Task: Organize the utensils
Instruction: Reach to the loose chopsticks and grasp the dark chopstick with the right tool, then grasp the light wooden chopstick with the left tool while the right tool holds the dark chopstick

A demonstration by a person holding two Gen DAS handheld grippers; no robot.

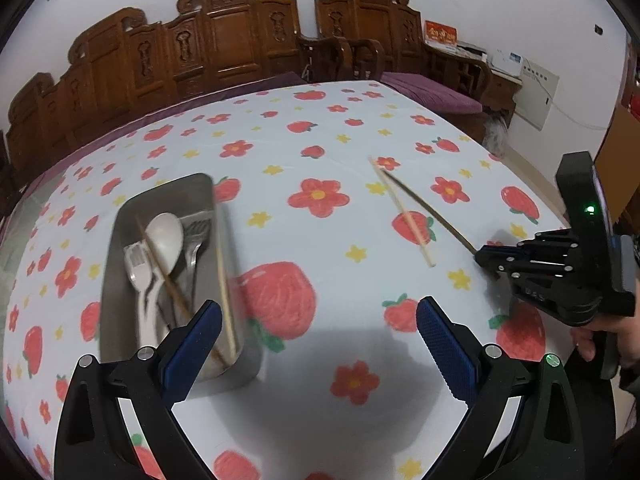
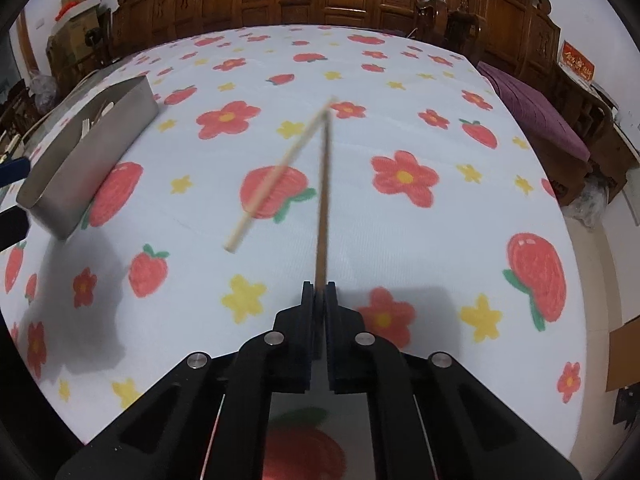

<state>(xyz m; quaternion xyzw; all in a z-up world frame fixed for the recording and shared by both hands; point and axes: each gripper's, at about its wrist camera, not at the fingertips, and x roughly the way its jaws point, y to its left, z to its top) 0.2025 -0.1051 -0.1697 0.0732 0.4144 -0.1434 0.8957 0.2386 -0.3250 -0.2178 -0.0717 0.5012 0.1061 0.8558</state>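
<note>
Bright, motion-blurred, fisheye-warped edges.

Metal tray (image 1: 168, 240) and the utensils inside it, at nine o'clock in the left wrist view, are motion-blurred; its near corner is hidden behind a gripper finger (image 1: 192, 344). Right wrist view: both chopsticks (image 2: 276, 178) blurred.

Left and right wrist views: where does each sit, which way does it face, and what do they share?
Left wrist: on the open left gripper, angled down at the metal tray; the right gripper and a hand show.
Right wrist: on the right gripper, shut on the dark chopstick.
Shared: tray, both chopsticks, including the pale chopstick, tablecloth.
</note>
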